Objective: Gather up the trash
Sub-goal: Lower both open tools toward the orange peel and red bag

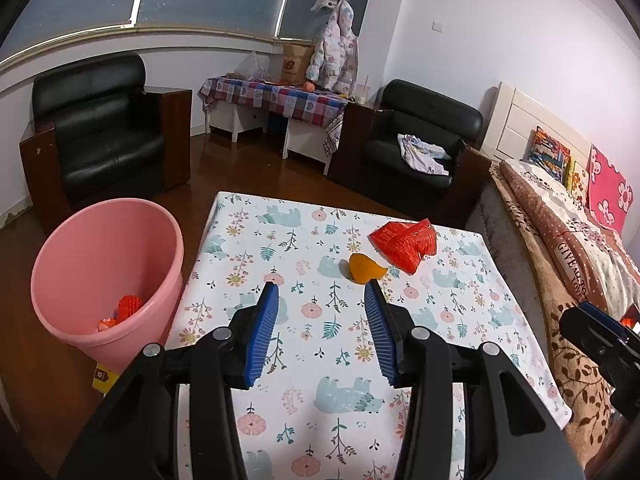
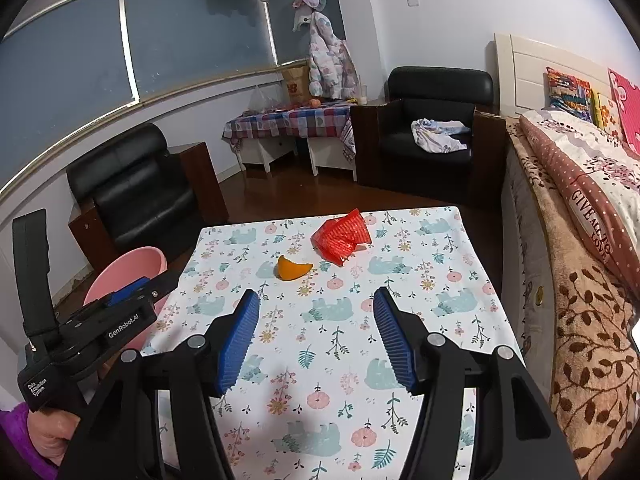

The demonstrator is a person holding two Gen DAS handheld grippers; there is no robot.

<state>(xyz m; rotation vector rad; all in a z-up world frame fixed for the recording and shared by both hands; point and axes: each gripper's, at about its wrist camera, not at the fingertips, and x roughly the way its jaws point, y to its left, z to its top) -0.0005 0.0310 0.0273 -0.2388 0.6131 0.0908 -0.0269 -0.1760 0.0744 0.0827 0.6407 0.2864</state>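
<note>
1. Confirm the state of your left gripper (image 1: 320, 292). Its blue fingers (image 1: 264, 332) stand wide apart with nothing between them, and it hangs above the near half of the table (image 1: 224, 240).
2. Confirm your right gripper (image 2: 316, 300). Its jaws are likewise spread wide and empty, angled down over the patterned cloth.
3. Locate the remaining trash. An orange peel (image 1: 365, 268) lies on the cloth near the middle of the table, just beyond the left fingertips. A crumpled red wrapper (image 1: 404, 245) lies just behind it, toward the far right corner. The two pieces sit close together; the frames do not show whether they touch.
4. Note the peel's orientation. It is a curved wedge lying roughly crosswise to both grippers, rounded bulk at its left end and narrow tip pointing right. In the right wrist view, the peel (image 2: 292, 269) sits left of the centre line.
5. Note the wrapper's long axis. It also runs roughly left to right, with a loose flap raised at its right end.
6. Locate the pink bin (image 1: 108, 276). It stands on the floor against the left edge of the table and already contains some red and orange scraps. This placement probably keeps the carry short for your left gripper.
7. Judge the wide jaw setting as a preparation: it leaves room to straddle the peel across its short axis.
</note>
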